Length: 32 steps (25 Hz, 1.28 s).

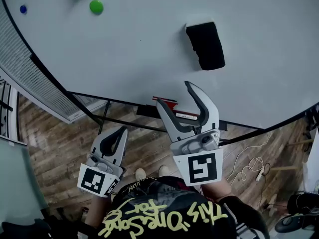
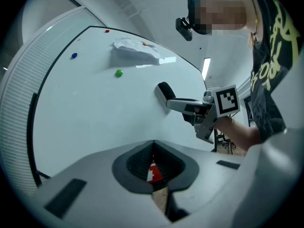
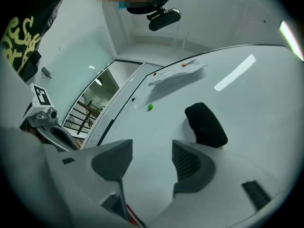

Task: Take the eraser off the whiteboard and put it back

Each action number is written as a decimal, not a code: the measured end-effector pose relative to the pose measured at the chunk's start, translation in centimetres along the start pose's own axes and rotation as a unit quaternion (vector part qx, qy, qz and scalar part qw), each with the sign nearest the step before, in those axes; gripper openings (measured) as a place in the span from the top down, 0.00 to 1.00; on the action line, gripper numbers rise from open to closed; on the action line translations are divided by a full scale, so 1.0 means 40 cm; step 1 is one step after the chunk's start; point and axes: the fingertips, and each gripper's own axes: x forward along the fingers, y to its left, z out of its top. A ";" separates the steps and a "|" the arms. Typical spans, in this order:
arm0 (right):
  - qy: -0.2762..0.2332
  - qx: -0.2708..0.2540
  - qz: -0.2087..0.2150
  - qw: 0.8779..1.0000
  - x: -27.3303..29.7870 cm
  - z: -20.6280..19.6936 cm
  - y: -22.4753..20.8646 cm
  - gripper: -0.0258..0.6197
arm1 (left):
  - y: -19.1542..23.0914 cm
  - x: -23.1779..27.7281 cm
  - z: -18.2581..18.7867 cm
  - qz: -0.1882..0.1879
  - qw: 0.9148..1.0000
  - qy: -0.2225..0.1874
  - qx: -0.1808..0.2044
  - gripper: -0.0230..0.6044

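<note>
**Whiteboard** (image 1: 149, 59): black-framed, it filled most of the head view and carried every small item listed below.

**Wood-plank floor** (image 1: 55, 153): it showed beneath the board's lower edge.

**Dark shirt** (image 1: 164, 218): worn by the person and marked with yellow lettering, it lay at the bottom of the head view.

**Right tongs** (image 1: 173, 93): held in front of the lower part of the whiteboard. The jaws stood apart with nothing between them. In the right gripper view only bare board appeared in the gap.

**Left tongs** (image 1: 121, 131): held lower and nearer the person, over the floor. The jaws met at the tips and clamped on nothing. In the left gripper view a sliver of something red and white, not identifiable, showed through the small opening behind the tips.

**Eraser** (image 1: 205, 45): black and oblong, it sat on the whiteboard. It lay just beyond the right-hand jaw of the right tongs and apart from it. Neither pair of tongs touched it.

**Paper sheet** (image 2: 135, 49): white and crumpled, it was fixed to the whiteboard away from the eraser, with a small orange dot on it.

**Green magnet** (image 1: 96, 6): on the board, well apart from the eraser and to its left in the head view.

**Blue magnet** (image 1: 23, 9): near the board's left edge, beyond the green magnet.
</note>
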 end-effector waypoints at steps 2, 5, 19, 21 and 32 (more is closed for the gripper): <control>-0.003 0.015 0.022 1.000 0.001 -0.002 0.015 0.55 | -0.002 0.003 0.001 -0.002 1.000 -0.002 0.001 0.95; -0.009 0.027 0.040 0.999 -0.004 -0.005 0.026 0.61 | -0.013 0.007 -0.002 -0.007 1.000 0.003 0.001 0.95; 0.010 0.052 0.064 0.997 -0.028 -0.071 0.068 0.75 | -0.016 0.021 0.001 -0.007 1.000 0.000 0.003 0.95; 0.011 0.058 0.075 0.995 -0.029 -0.076 0.079 0.78 | -0.015 0.022 0.004 -0.008 1.000 -0.001 0.005 0.95; 0.007 0.079 0.102 0.992 -0.024 -0.090 0.102 0.87 | -0.010 0.028 0.012 -0.005 1.000 -0.002 0.010 0.95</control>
